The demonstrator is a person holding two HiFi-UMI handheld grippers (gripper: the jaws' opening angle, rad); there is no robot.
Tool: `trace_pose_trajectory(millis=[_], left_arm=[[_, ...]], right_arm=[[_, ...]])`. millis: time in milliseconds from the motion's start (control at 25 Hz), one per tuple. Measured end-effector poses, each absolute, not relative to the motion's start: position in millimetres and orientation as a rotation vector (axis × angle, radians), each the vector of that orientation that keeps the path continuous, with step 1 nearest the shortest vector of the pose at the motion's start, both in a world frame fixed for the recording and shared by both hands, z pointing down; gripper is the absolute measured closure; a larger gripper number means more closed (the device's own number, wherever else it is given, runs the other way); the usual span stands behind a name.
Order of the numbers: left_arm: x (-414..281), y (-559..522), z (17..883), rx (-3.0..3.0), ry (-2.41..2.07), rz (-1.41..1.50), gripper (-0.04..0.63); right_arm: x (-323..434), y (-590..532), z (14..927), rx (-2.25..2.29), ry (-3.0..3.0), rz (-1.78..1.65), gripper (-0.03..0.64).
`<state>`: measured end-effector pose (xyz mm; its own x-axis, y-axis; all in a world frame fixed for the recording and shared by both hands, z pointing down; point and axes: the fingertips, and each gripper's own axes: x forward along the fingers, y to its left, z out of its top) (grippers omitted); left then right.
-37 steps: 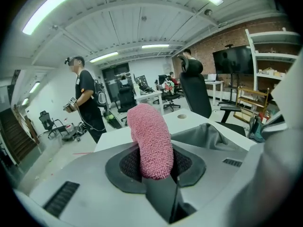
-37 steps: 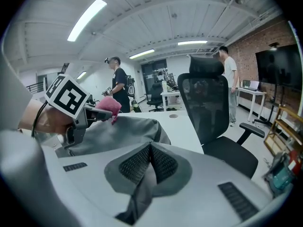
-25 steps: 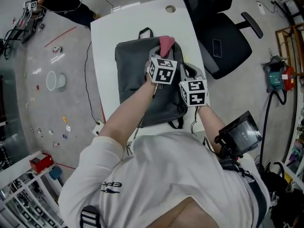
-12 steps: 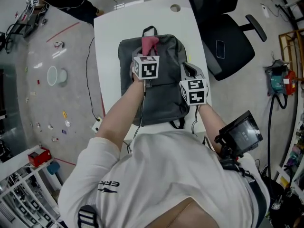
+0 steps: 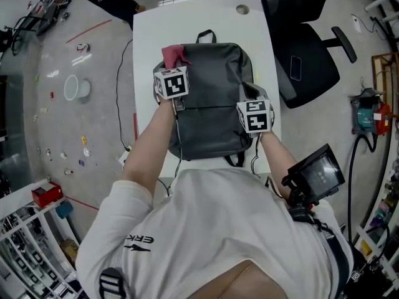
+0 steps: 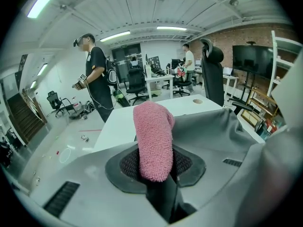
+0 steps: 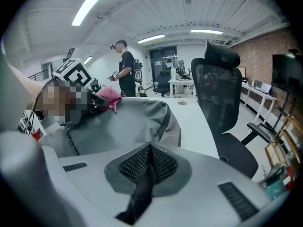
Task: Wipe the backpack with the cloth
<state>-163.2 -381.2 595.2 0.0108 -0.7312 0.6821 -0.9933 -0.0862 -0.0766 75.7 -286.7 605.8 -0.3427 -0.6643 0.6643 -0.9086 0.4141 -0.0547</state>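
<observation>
1. Left gripper (image 6: 154,167): its jaws are clenched on the one pink cloth (image 6: 152,141), which stands up out of them in a rolled tuft.
2. Right gripper (image 7: 144,167): its jaws are pressed together. They may be pinching a fold of fabric, but the view is too poor to be sure.
3. There are two grippers, each with one marker cube, and one dark grey backpack (image 5: 209,104) lying flat on one white table (image 5: 144,42).
4. The cloth rests on the backpack's corner at about 11 o'clock, just beside that edge. The right gripper sits on the bag's rim at about 3 o'clock.
5. The single carry handle (image 5: 207,36) points to 12 o'clock.
6. The backpack's 3 o'clock side lies close to the table edge. A bare strip of tabletop runs along 9 o'clock, and a wider one at 12 o'clock holds one round cable hole (image 5: 242,9).
7. One black office chair (image 5: 302,36) stands at 2 o'clock, off the table's corner.
</observation>
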Motion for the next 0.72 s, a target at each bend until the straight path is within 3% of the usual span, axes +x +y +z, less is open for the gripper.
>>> trace_pose_trajectory(millis=[280, 720], left_arm=[[-143.2, -378.9, 582.8, 1.928, -1.749, 0.844, 0.500], [18.1, -342.5, 590.5, 2.157, -1.276, 0.810, 0.500]], right_arm=[[73.8, -285.7, 600.8, 1.338, -2.120, 0.576, 0.614], [79.9, -287.3, 594.1, 1.376, -2.123, 0.579, 0.614]])
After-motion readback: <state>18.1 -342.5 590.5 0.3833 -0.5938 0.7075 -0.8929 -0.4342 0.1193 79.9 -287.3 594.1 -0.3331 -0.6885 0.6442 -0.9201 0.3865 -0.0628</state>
